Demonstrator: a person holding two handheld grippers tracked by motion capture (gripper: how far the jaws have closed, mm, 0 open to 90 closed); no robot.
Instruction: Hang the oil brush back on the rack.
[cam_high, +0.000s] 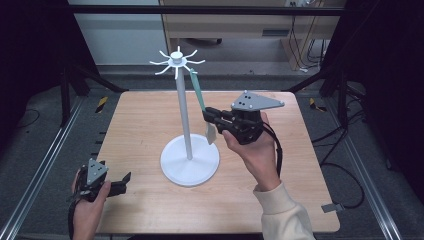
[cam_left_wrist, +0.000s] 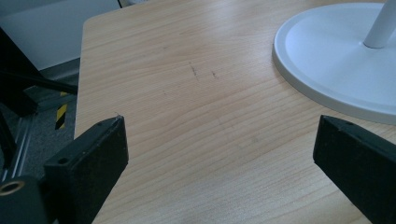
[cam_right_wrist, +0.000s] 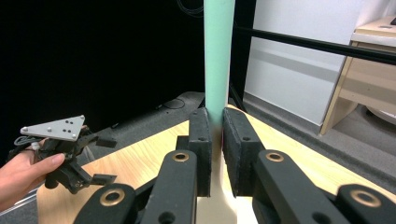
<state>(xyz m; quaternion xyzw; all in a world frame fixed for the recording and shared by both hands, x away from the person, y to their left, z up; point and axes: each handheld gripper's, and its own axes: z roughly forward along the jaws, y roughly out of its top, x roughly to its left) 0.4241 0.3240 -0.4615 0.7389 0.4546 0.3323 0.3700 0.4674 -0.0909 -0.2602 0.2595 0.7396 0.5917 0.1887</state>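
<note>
While the wooden table (cam_high: 150, 120) carries the white hook stand (cam_high: 189, 162) near its middle, the mint-handled spatula (cam_high: 200, 92) hangs just right of the pole, its long axis running steeply from a hook at the stand's crown (cam_high: 177, 61) down to a pale blade. The right gripper (cam_high: 214, 116) comes at it level from the right edge's side, jaws pinching the handle low, just above the blade. Any lift has to follow that upward slant. The left gripper (cam_high: 122, 181) rests spread and empty near the front left corner, far from it.
</note>
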